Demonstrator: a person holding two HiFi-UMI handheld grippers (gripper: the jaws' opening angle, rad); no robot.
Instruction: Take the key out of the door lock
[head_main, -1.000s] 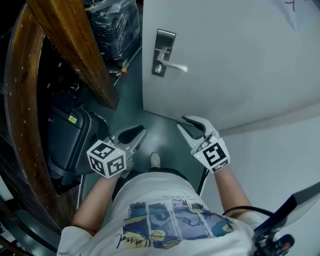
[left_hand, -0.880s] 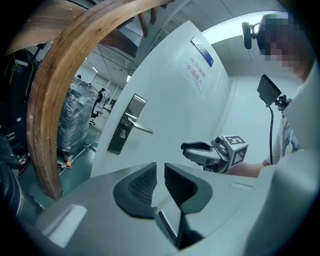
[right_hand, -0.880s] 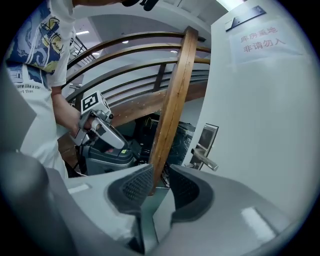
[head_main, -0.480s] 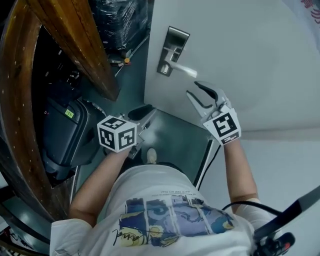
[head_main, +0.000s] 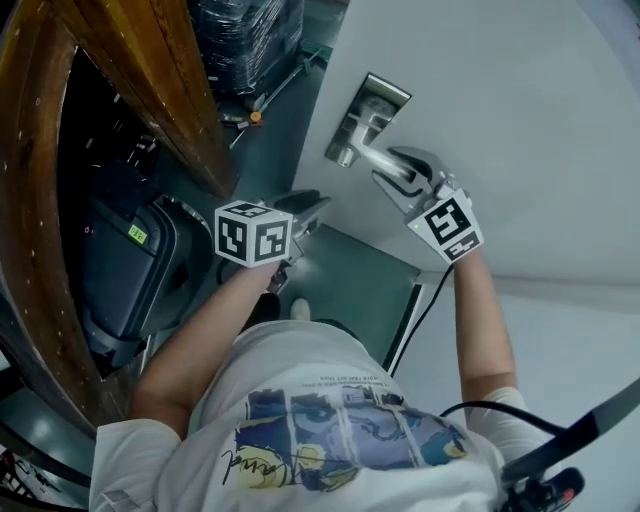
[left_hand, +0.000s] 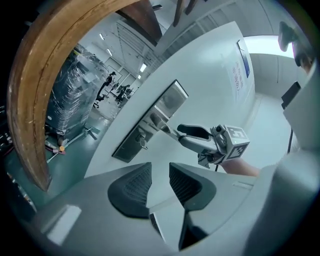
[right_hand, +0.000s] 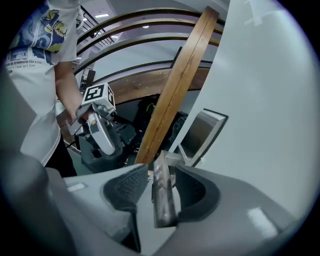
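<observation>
The task has barely begun: the key (left_hand: 142, 142) sits in the lock, low on the metal lock plate (head_main: 377, 103) of the white door (head_main: 520, 110), untouched. The right gripper (head_main: 385, 167) straddles the lever handle (head_main: 368, 157); its fingers have just been opening and stand spread, with the lever between them but not squeezed. The left gripper (head_main: 308, 208) hangs below the plate, near the key. Its fingers have also just been opening and hold nothing. Gripping the key and pulling it out are both left to do.
</observation>
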